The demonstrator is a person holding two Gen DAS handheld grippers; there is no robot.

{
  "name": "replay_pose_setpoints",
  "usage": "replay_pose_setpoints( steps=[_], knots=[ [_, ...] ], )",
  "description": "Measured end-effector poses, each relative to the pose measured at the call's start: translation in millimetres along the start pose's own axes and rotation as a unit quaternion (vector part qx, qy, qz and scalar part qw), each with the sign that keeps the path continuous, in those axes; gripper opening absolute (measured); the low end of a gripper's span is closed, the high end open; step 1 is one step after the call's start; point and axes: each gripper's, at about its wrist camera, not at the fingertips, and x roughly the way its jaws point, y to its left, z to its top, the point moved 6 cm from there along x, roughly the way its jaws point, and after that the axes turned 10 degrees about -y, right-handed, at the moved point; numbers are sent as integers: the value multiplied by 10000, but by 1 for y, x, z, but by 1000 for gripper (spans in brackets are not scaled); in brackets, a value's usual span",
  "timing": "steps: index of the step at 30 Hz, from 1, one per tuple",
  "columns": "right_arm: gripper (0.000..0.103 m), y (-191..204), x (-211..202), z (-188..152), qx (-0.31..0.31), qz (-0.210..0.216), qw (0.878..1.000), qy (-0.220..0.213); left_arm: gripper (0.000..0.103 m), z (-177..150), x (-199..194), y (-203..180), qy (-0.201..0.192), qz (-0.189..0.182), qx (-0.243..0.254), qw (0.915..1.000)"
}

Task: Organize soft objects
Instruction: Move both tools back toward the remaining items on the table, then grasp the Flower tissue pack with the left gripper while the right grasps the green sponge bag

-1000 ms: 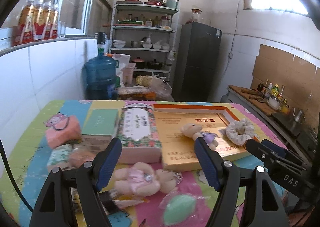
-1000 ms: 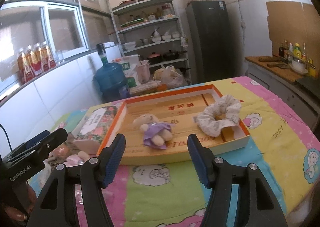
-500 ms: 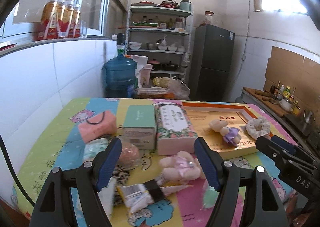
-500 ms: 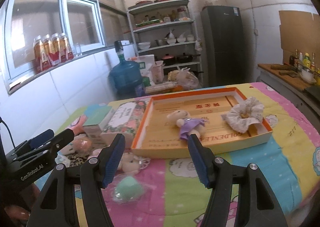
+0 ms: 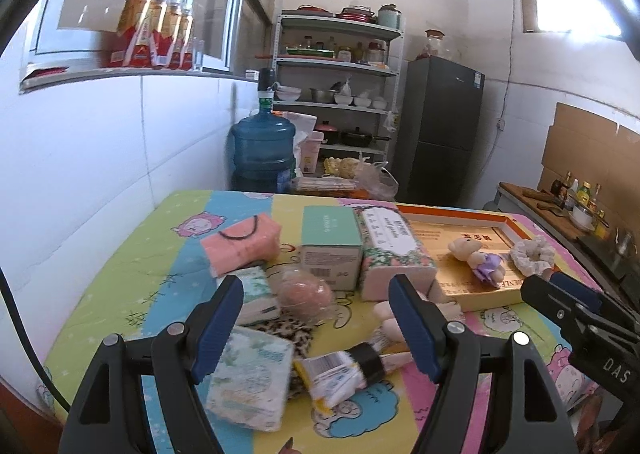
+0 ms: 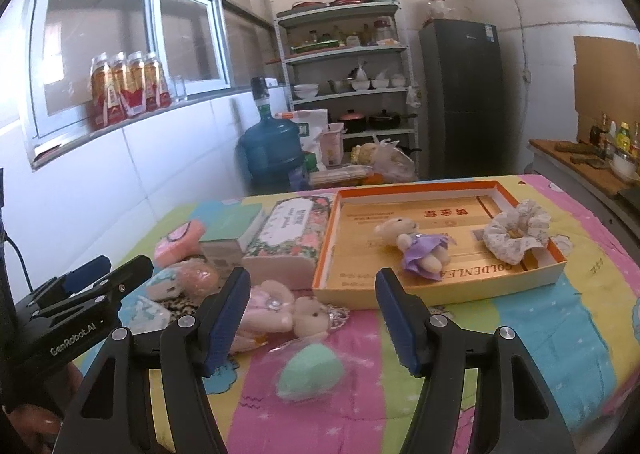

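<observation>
An orange-rimmed tray [image 6: 556,272] holds a small bear in a purple dress [image 6: 416,242] and a white scrunchie [image 6: 516,232]; the tray rim [image 5: 486,300], bear [image 5: 478,256] and scrunchie [image 5: 534,256] also show in the left wrist view. A pink-dressed bear [image 6: 280,310] and a green sponge [image 6: 310,372] lie in front of the tray. My right gripper [image 6: 312,320] is open and empty above them. My left gripper [image 5: 316,328] is open and empty above a peach sponge [image 5: 306,292], tissue packs [image 5: 250,382] and a leopard cloth [image 5: 290,332].
A floral box [image 5: 394,258], a green box [image 5: 330,242] and a pink pouch [image 5: 242,244] stand left of the tray. A tube [image 5: 344,372] lies near the front. A tiled wall runs along the left; a water jug [image 5: 262,151] and shelves stand behind the table.
Both grippers have pulled back and swung left. The left view now takes in the pouch, tissue packs and peach sponge; the right view now shows the pink bear and green sponge. Nothing was grasped.
</observation>
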Motion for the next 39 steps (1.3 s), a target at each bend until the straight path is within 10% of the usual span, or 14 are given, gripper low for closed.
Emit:
replay_pose_setpoints(
  steps=[21,39],
  knots=[
    [67,50,13,-43,-272,405,9985,247,75,-42,-11,73,114,91,-263,9995],
    [67,48,21,-55,-221,395,9981,407,81,-81,23,45,643,-394,441,9962]
  ],
)
